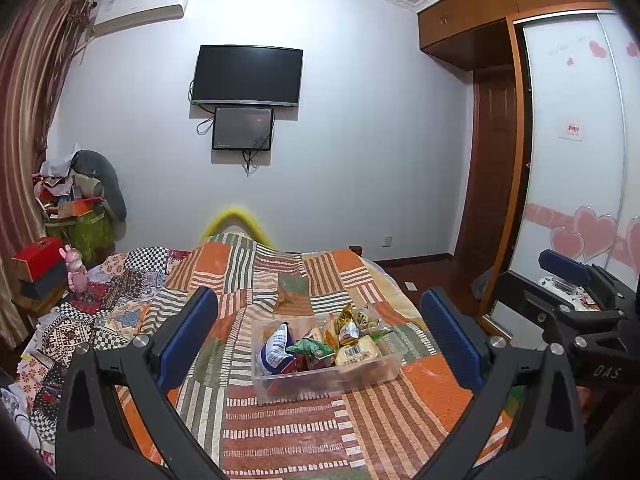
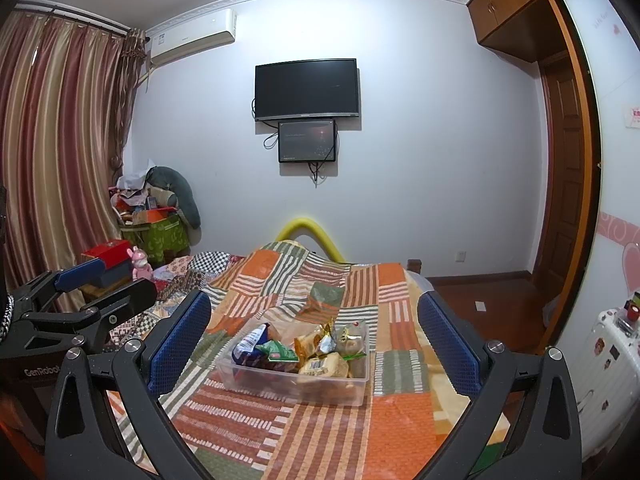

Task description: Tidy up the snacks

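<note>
Hovering over the near end of the bed (image 1: 280, 440), the left gripper (image 1: 320, 340) has its blue pads (image 1: 188, 336) spread wide, nothing between them. Straight ahead, framed in that gap but well clear of the fingertips, sits the bin (image 1: 332, 384), a clear plastic tub on the striped patchwork cover, about midway across the bed and nearer its right edge. It's packed: a blue-and-white bag (image 1: 276, 352) at the left, a green packet (image 1: 310, 348) in the middle, a pale barcode pack (image 1: 358, 354) at the right, gold wrappers (image 1: 346, 320) behind.

Over to the right gripper (image 2: 316, 344), jaws apart too, empty, held beside its partner. From this side the bin (image 2: 304, 388) again lies ahead between the pads (image 2: 446, 344), not touched. The left tool pokes in at the left of this view, apart as well.

Beyond the bed's far end, a TV (image 1: 247, 75) hangs on the wall.
</note>
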The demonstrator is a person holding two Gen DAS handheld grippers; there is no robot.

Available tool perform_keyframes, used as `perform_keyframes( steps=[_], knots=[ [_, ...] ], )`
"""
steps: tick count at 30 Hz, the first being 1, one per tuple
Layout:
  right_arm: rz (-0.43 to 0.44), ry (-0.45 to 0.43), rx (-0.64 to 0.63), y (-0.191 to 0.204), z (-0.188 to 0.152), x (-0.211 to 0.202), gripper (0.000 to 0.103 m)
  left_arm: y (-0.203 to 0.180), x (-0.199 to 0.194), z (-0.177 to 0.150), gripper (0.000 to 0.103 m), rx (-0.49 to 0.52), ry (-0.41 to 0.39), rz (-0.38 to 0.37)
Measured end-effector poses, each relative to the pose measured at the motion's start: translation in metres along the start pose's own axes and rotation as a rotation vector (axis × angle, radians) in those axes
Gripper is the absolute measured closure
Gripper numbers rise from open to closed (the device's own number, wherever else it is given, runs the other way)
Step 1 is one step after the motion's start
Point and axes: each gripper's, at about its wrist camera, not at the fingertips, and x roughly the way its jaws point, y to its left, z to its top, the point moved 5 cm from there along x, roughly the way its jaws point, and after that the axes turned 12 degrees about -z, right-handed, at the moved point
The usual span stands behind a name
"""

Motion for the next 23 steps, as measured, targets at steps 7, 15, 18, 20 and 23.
perform_keyframes(
  steps=[7,15,18,20,23],
  knots=[
    [0.001,-0.001,0.001,-0.0001,0.0006,0.0003,0.0,-0.002,-0.0003,0.001,0.0,0.009,-0.008,-0.014],
    [-0.001,0.001,-0.002,0.001,0.002,-0.0009,0.0,-0.0002,0.0022,-0.0017,0.0,-0.006,0.01,-0.03],
    [-0.001,0.002,-0.002,0.0012,0.0021,-0.0012,0.0,-0.0002,0.0028,-0.0027,0.0,-0.006,0.012,-0.032],
    [-0.003,0.003,-0.001,0.0009,0.0014,-0.0012,0.0,0.0002,0.0033,-0.0041,0.0,-0.007,0.014,-0.03],
    [-0.003,0.01,0.004,0.0005,0.0011,-0.0009,0.0,0.0013,0.0038,-0.0062,0.0,-0.017,0.017,-0.031]
  ],
)
